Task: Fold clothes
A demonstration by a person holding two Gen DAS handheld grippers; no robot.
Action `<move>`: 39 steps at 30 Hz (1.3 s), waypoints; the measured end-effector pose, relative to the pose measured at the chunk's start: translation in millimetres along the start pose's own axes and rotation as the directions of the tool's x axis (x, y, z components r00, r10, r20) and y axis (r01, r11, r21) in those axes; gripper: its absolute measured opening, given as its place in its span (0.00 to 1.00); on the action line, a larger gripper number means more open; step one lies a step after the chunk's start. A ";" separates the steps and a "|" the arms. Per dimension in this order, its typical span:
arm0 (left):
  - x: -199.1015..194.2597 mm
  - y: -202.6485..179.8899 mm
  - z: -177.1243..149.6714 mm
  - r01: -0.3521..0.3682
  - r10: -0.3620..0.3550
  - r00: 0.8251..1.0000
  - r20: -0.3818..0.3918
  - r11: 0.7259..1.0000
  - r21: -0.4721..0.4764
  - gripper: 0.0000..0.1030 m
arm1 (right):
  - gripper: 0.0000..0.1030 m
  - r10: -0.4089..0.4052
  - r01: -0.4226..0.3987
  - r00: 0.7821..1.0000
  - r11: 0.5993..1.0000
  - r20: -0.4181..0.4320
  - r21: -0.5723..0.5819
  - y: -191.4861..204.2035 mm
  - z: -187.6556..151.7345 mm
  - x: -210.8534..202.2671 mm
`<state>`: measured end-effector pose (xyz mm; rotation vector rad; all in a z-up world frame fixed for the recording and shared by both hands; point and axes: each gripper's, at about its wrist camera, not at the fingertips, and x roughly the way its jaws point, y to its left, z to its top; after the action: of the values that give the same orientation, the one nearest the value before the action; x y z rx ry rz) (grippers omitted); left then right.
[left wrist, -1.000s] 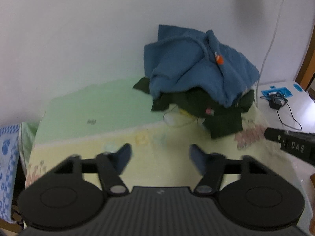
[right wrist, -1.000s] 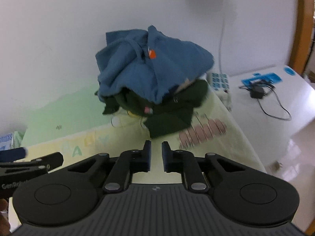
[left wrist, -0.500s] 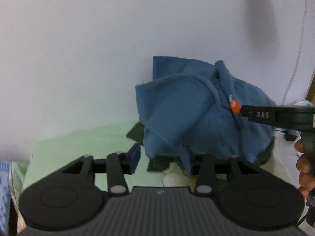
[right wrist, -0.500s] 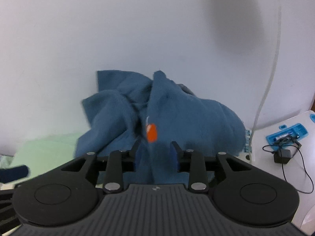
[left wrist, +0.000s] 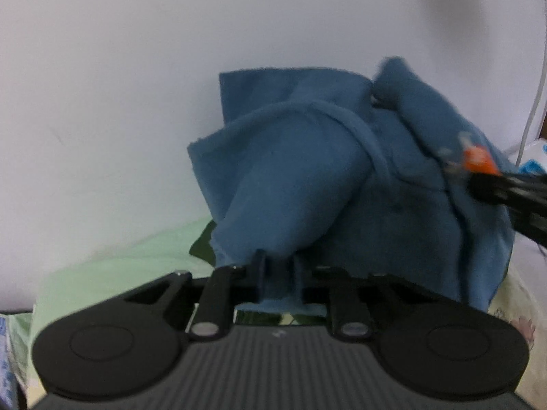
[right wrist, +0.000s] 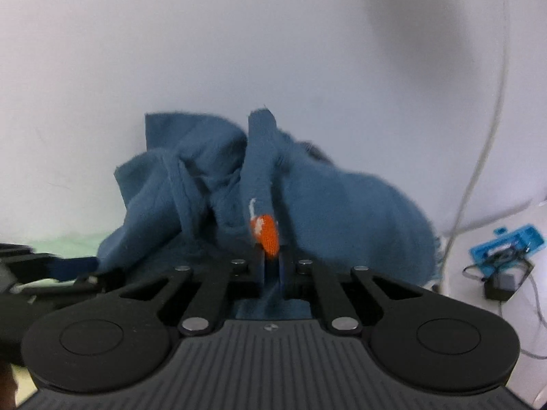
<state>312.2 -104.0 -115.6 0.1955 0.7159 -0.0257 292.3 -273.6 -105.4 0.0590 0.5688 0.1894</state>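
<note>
Looks like a home bedroom: pastel printed bedsheet (left wrist: 112,263), plain white wall (right wrist: 239,51), charger cable (right wrist: 478,157) dangling nearby.

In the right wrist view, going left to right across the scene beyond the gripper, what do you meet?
Left gripper at the far left edge → blue garment → orange patch on the fold just above the right gripper → white cable down the wall → blue box → black adapter.

Blue garment (left wrist: 307,177), orange patch (right wrist: 267,235); pale green sheet (left wrist: 112,266).
</note>
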 end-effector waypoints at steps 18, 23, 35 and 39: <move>-146.1 118.8 15.4 -0.140 0.203 0.931 0.302 0.966 -0.220 0.07 | 0.06 0.114 -0.191 0.958 0.937 0.262 0.293 -69.7 8.1 -127.2; -243.2 155.5 -19.3 -0.251 0.364 0.841 0.399 0.918 -0.307 0.00 | 0.07 0.289 -0.388 0.888 0.888 0.357 0.247 -61.5 6.8 -178.6; -248.2 161.2 -147.5 -0.259 0.297 0.944 0.141 0.936 -0.238 0.14 | 0.11 0.401 -0.405 0.913 0.914 0.078 0.037 -14.4 -66.0 -205.5; -214.8 149.0 -190.8 -0.196 0.210 0.977 0.017 0.935 -0.296 0.16 | 0.33 0.347 -0.349 0.937 0.928 -0.037 -0.128 33.4 -85.1 -157.4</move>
<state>39.6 68.5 -90.5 -0.0163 0.6394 0.2721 110.9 -271.2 -90.1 0.0294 0.5548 0.5743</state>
